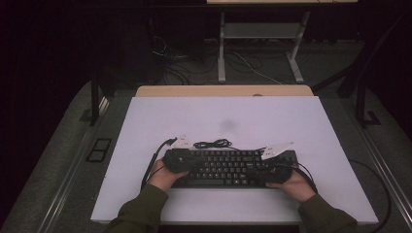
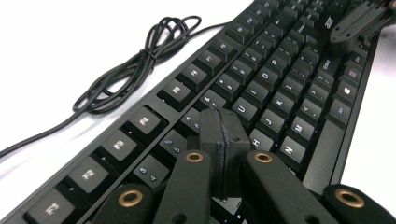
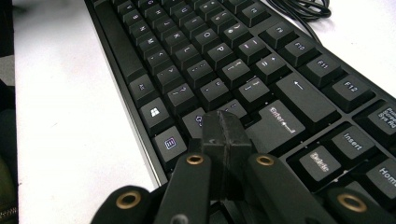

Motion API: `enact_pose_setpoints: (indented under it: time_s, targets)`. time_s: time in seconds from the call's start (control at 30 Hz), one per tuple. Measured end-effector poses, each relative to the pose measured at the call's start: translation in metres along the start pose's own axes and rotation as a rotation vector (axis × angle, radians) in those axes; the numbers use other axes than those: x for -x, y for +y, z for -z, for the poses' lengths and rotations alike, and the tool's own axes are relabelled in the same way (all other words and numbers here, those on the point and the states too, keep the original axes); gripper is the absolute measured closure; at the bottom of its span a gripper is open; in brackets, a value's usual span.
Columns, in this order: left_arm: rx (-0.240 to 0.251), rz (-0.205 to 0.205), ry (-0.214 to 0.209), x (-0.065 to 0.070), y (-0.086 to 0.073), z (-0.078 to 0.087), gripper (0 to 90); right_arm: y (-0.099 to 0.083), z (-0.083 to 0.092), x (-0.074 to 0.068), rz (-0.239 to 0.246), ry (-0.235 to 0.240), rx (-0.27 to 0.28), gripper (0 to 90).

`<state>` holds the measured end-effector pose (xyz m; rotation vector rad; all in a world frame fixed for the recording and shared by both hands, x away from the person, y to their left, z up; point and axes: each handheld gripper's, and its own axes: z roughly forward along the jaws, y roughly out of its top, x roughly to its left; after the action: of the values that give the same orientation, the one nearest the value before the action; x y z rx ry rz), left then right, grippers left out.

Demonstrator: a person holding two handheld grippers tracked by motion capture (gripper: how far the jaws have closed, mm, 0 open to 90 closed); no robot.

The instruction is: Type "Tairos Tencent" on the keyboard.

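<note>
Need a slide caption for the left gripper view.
Shut left tongs poised over black keyboard, coiled cable beside it.

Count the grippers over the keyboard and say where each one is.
2. The left gripper, jaws shut, is over the left end of the keyboard. The right gripper, jaws shut too, is over its right end, near the Enter key.

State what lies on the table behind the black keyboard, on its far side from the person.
Behind the keyboard lies its bundled black cable on the white table. Where the cable joins the keyboard cannot be seen; the left gripper and right gripper, both shut, cover its ends.
</note>
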<state>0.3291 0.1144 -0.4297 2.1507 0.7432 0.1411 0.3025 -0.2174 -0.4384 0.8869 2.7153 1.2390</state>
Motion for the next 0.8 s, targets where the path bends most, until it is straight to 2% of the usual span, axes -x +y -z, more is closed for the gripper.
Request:
enact_pose_setpoints:
  time_s: [0.1, 0.3, 0.43, 0.53, 0.57, 0.63, 0.8]
  targets:
    - [0.015, 0.004, 0.005, -0.001, -0.001, 0.004, 88.3, 0.0, 0.0, 0.0, -0.003, 0.002, 0.002, 89.7]
    - [0.041, 0.018, 0.005, 0.0, -0.002, 0.01, 72.1, 0.0, 0.0, 0.0, 0.002, 0.002, 0.002, 89.7]
    - [0.053, 0.015, 0.003, 0.002, -0.004, 0.011, 51.7, 0.0, 0.0, 0.0, 0.004, 0.001, 0.001, 89.7]
    - [0.045, 0.024, 0.034, 0.003, -0.006, 0.011, 29.6, 0.0, 0.0, 0.0, 0.005, 0.0, 0.001, 89.7]
    - [0.044, 0.024, 0.042, 0.003, -0.006, 0.011, 25.7, 0.0, 0.0, 0.0, 0.004, 0.0, 0.001, 89.7]
    - [0.045, 0.024, 0.042, 0.003, -0.007, 0.011, 22.7, 0.0, 0.0, 0.0, 0.006, -0.001, 0.0, 89.7]
    - [0.053, 0.032, 0.037, 0.003, -0.008, 0.012, 22.8, 0.0, 0.001, 0.001, 0.005, 0.001, 0.003, 89.7]
